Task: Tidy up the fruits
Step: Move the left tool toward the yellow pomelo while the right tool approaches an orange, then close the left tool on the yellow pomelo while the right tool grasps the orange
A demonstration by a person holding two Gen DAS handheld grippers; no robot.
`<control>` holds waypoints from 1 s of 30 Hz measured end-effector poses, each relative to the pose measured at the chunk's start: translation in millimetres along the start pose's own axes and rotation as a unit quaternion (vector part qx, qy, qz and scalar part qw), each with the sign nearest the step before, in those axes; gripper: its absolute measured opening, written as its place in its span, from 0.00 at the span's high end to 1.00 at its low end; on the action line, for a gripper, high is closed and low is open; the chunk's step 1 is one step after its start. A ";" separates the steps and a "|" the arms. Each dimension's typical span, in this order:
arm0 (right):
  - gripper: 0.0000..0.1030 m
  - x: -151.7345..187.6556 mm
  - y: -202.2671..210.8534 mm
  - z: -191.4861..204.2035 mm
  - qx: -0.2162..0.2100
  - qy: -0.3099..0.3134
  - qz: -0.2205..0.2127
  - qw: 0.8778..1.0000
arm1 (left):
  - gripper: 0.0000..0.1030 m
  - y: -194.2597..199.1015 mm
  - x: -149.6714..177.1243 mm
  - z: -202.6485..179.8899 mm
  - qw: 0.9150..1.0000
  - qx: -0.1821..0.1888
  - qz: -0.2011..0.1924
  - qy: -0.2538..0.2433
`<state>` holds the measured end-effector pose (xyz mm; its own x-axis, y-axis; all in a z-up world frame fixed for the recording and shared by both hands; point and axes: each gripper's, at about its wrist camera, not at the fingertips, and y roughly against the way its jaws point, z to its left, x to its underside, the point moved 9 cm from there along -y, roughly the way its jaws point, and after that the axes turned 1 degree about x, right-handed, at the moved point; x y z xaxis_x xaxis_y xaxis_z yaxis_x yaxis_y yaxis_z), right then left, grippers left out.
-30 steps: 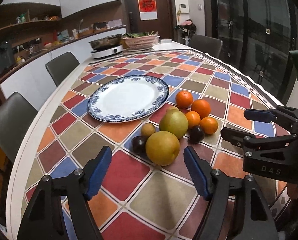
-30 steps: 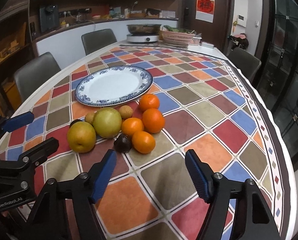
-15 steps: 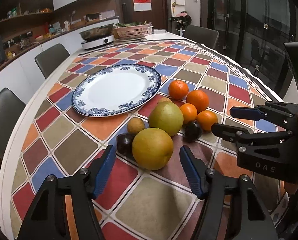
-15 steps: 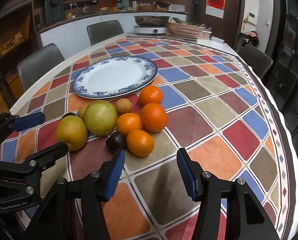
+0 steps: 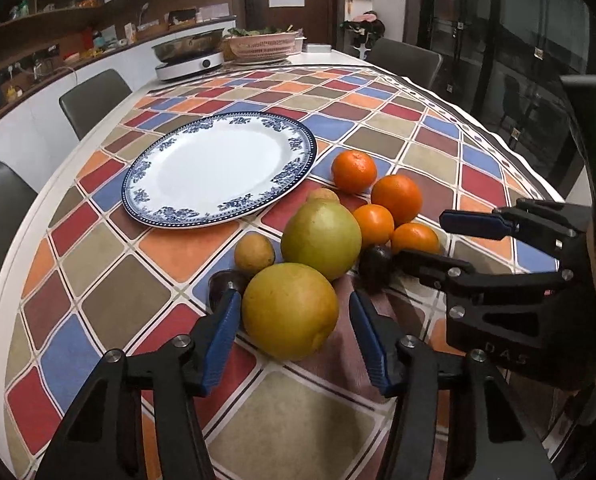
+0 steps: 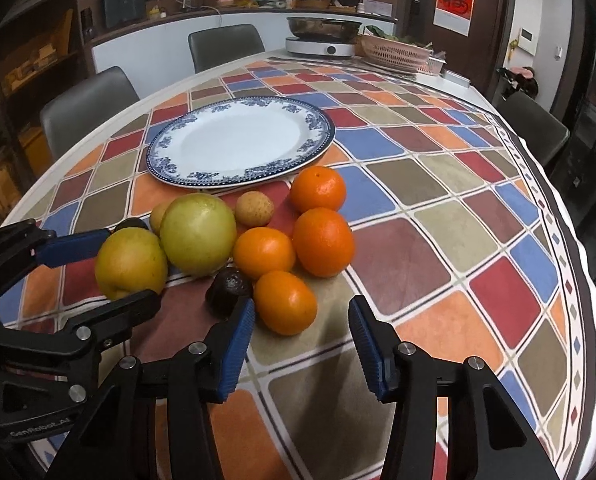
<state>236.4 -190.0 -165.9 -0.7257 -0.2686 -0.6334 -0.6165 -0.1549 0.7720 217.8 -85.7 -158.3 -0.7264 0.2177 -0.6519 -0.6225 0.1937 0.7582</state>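
Between the blue pads of the left gripper sits the nearest big yellow pear, low in that wrist view; the jaws have just been closing on it, the left pad at or almost at its skin and the right one clearly short of it, so it is bracketed, not yet held. At 1 o'clock from it lies a second, greener pear, touching it, with a dark plum half hidden at 10 o'clock and a small yellow-brown fruit just beyond. The right gripper stands open around the nearest orange — its jaws narrowed a moment ago and have now paused with a clear gap on the right side and the left pad very near. A dark plum lies just beside that left pad, at 9 o'clock from the orange. Three more oranges cluster behind, and the blue-rimmed plate lies bare at 11 o'clock from the pile, on the checked tablecloth. To do this well, I would centre each fruit before squeezing, close gently so round skins do not squirt out, and lift straight up — neighbours touching the pear may roll. The right pad should keep clear of the plum.
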 end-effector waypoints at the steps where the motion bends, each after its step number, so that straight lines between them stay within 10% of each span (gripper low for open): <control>1: 0.53 -0.9 -1.0 -0.1 0.001 0.001 0.001 1.000 | 0.50 -0.8 -0.2 2.0 1.000 -0.003 0.002 0.005; 5: 0.67 -0.3 -4.4 0.9 -0.011 -0.001 0.011 1.000 | 0.52 -0.5 -0.1 2.9 1.000 -0.004 0.003 0.005; 30: 0.67 -17.4 55.2 35.4 -0.031 -0.024 -0.030 0.999 | 0.53 58.4 -14.1 30.6 0.998 0.001 -0.046 0.033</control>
<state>204.2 -160.2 -114.1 -0.7022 -0.2112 -0.6800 -0.6411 -0.2280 0.7328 200.6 -48.2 -105.0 -0.6842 0.1361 -0.7165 -0.6866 0.2111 0.6957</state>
